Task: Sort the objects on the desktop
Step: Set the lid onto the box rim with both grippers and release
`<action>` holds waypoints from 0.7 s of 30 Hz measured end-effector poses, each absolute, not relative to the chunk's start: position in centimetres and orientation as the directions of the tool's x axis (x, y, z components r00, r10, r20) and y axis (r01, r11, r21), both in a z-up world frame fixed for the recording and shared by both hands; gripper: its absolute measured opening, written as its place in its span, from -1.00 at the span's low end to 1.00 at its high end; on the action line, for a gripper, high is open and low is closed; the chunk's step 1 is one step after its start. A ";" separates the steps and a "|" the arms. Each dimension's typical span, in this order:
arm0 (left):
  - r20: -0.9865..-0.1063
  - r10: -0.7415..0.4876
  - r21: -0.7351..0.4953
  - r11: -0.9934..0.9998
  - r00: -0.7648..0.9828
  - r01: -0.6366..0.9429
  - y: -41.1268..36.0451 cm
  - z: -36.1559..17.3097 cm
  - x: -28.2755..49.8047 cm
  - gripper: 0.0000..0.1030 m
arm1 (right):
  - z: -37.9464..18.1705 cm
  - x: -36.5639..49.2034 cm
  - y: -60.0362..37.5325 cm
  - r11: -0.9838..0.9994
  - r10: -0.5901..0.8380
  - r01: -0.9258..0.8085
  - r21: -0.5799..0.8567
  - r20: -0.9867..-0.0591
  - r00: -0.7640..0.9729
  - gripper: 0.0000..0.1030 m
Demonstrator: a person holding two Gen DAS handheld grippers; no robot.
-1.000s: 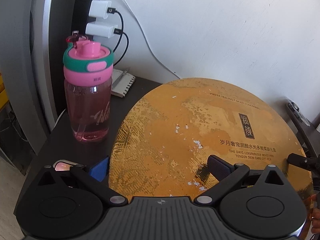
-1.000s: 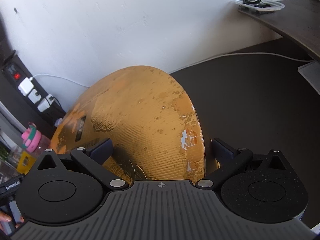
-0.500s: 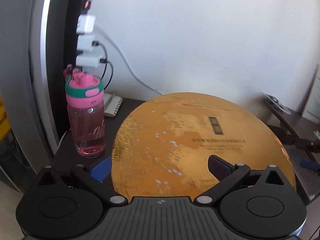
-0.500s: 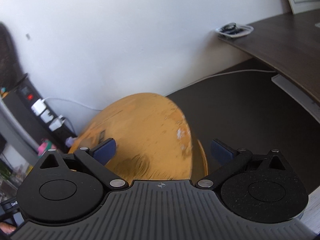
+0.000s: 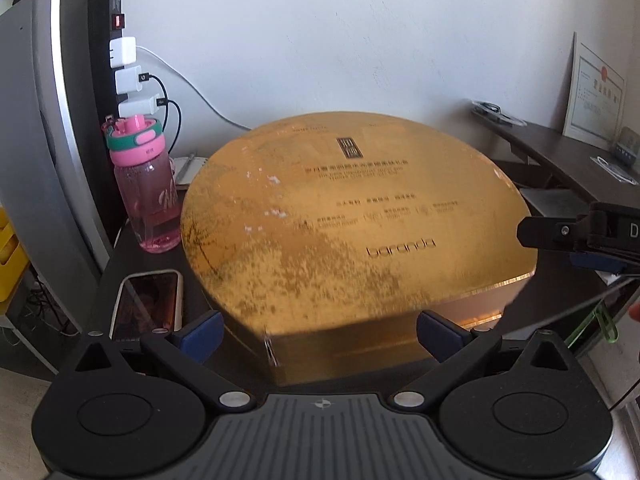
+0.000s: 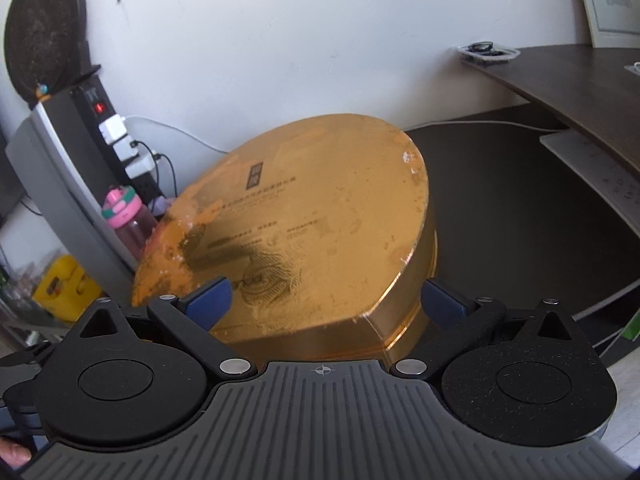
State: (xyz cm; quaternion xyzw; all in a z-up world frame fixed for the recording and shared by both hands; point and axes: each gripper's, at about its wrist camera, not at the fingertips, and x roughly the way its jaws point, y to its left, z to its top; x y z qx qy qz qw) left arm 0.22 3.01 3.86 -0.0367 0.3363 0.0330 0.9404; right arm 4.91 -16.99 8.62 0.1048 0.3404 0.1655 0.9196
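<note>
Gold box (image 5: pixel 352 216); worn, speckled lid

An office corner: a dark wooden desk (image 5: pixel 560 152) at right, a framed certificate (image 5: pixel 596 96) against the white wall, a loaded black power strip (image 5: pixel 105 60) upper left.

Both views are bright with soft daylight on the white wall (image 5: pixel 360 40); the fisheye lens bends straight edges and darkens the corners; the gold box (image 5: pixel 352 216) shows a dull sheen on its lid and slight blur in its small print; a shadow darkens its near side; the dark desk (image 6: pixel 520 208) stays dim.
</note>
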 end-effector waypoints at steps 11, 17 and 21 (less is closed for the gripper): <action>-0.637 0.016 -0.032 0.998 0.771 -0.047 3.0 2.3 -1.2 0.99 | 8.4 3.4 -14.1 0.929 0.371 -0.266 0.259 -0.618 0.693 1.00; -0.637 0.018 -0.041 0.998 0.771 -0.057 3.9 2.0 -1.1 0.99 | 8.4 3.4 -12.7 0.931 0.365 -0.295 0.217 -0.620 0.695 1.00; -0.640 0.014 -0.042 0.998 0.769 -0.053 3.9 2.0 -0.9 0.99 | 8.6 3.3 -11.9 0.927 0.369 -0.324 0.189 -0.612 0.700 1.00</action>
